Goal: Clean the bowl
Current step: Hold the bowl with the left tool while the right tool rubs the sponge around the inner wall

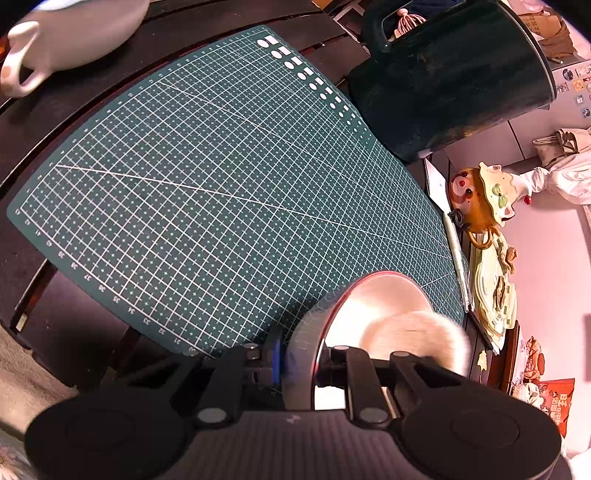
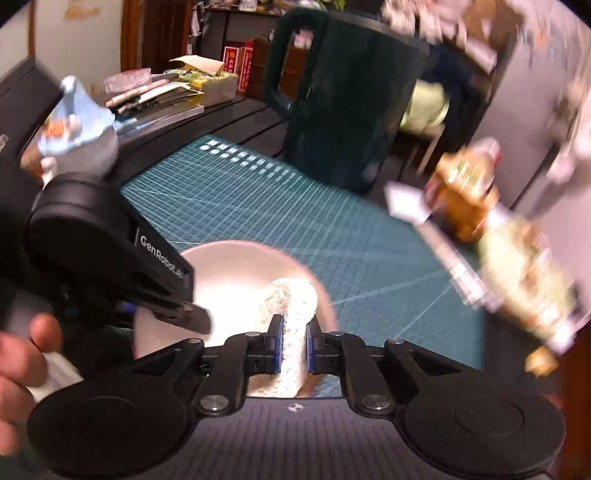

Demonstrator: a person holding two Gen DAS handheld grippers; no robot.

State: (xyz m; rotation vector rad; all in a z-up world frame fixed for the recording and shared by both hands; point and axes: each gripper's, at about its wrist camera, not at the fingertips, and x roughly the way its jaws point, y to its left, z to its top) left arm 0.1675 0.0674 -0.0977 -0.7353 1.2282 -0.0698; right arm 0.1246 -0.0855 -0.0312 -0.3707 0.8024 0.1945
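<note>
The bowl point(image 1: 373, 314) is clamped at its rim by the left gripper point(image 1: 299, 354) for steadiness, while a white sponge point(image 2: 291, 314), pinched in the right gripper point(image 2: 293, 343), is pressed inside it.

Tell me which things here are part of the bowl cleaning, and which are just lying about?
In use: bowl; white cloth; left tongs on the bowl's rim; right tongs on the cloth.
Lying about: dark jug; cutting mat; white teapot.

A dark slatted table point(image 1: 325, 22) carries a green cutting mat point(image 1: 207, 177) and black jug point(image 1: 454, 74).
</note>
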